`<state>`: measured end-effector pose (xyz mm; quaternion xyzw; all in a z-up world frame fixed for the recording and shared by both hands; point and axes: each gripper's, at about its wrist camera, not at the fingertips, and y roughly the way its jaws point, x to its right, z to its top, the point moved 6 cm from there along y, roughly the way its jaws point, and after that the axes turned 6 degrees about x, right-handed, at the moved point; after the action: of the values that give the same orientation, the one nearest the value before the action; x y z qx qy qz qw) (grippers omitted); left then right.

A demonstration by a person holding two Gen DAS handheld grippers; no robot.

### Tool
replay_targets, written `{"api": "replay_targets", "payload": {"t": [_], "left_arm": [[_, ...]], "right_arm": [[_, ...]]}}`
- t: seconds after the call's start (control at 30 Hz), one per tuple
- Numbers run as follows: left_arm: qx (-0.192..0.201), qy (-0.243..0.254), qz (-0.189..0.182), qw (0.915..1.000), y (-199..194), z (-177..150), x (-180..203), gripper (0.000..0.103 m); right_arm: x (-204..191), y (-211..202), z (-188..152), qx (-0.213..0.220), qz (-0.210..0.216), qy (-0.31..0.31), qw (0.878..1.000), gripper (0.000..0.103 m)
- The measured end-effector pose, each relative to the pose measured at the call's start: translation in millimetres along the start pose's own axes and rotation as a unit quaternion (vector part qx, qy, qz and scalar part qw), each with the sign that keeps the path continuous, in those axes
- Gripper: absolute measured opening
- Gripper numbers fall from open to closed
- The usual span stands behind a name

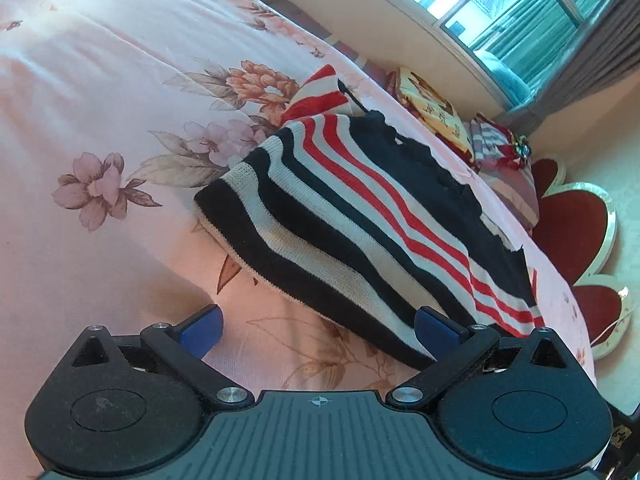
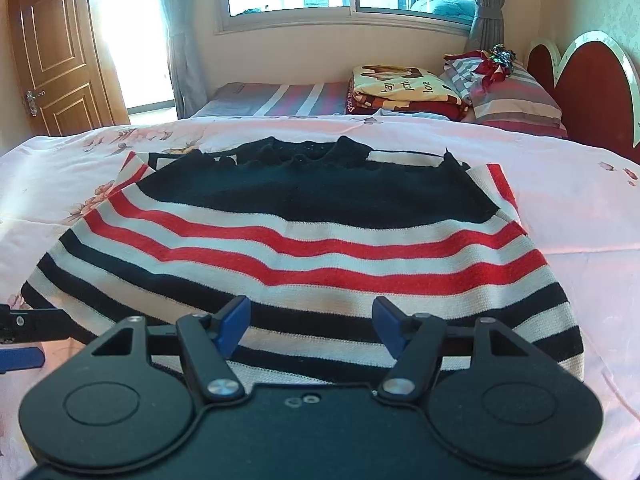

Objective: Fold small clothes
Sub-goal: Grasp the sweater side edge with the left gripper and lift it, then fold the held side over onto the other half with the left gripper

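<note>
A pink floral bed [image 2: 580, 208] carries the striped sweater [image 2: 312, 240] mid-frame. Soft, limp knit; best pinched at hem corners. Left gripper [image 1: 318, 326] and right gripper [image 2: 311, 324] fingers spread, empty.

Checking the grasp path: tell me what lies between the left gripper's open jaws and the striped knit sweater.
Only bare pink floral bedspread, in the left wrist view.

Left tongs [image 1: 318, 326] spread wide, angled downward, right tongs [image 2: 311, 326] likewise parted, nothing gripped
</note>
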<state>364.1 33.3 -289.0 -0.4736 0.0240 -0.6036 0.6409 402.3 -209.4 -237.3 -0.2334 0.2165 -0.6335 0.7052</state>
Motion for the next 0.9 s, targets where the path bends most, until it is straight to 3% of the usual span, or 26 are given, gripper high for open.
{"api": "replay_targets", "payload": {"t": [0.1, 0.17, 0.3, 0.33, 0.37, 0.4, 0.43, 0.47, 0.6, 0.73, 0.8, 0.9], "left_arm": [[0.029, -0.025, -0.014, 0.9992, 11, 10, -3, 0.100], [0.049, -0.046, -0.025, 0.9974, 19, 19, -5, 0.089], [0.072, -0.075, -0.042, 0.9937, 40, 35, -5, 0.081], [0.076, -0.082, -0.043, 0.9928, 43, 37, -5, 0.074], [0.076, -0.091, -0.043, 0.9920, 46, 39, -6, 0.052], [0.070, -0.101, -0.043, 0.9915, 50, 39, -8, 0.041], [0.064, -0.111, -0.043, 0.9909, 54, 39, -12, 0.034], [0.063, -0.114, -0.045, 0.9905, 56, 39, -13, 0.034], [0.067, -0.073, -0.054, 0.9936, 53, 45, 1, 0.026], [0.092, 0.011, -0.084, 0.9921, 40, 56, 43, 0.022], [0.095, 0.072, -0.116, 0.9860, 37, 62, 81, 0.022], [0.081, 0.153, -0.180, 0.9683, 38, 59, 148, 0.022]], "right_arm": [[1, 3, -1, 0.000, 0.001, 0.002, 1.000, 0.066], [1, 5, -1, 0.001, 0.000, 0.000, 1.000, 0.066], [2, 12, 2, 0.007, 0.000, 0.006, 1.000, 0.066], [3, 14, 3, 0.010, 0.000, 0.006, 1.000, 0.066], [3, 16, 4, 0.011, -0.001, 0.006, 1.000, 0.066], [3, 19, 5, 0.011, 0.000, 0.008, 1.000, 0.066], [3, 21, 7, 0.012, 0.001, 0.010, 1.000, 0.066], [3, 22, 8, 0.013, 0.001, 0.011, 1.000, 0.066], [-1, 32, 5, 0.010, -0.025, -0.021, 0.999, 0.066], [-7, 37, -7, 0.023, -0.038, -0.053, 0.998, 0.068], [-6, 35, -6, 0.022, -0.035, -0.048, 0.998, 0.068], [9, 26, -1, 0.028, -0.013, 0.001, 1.000, 0.063]]}}
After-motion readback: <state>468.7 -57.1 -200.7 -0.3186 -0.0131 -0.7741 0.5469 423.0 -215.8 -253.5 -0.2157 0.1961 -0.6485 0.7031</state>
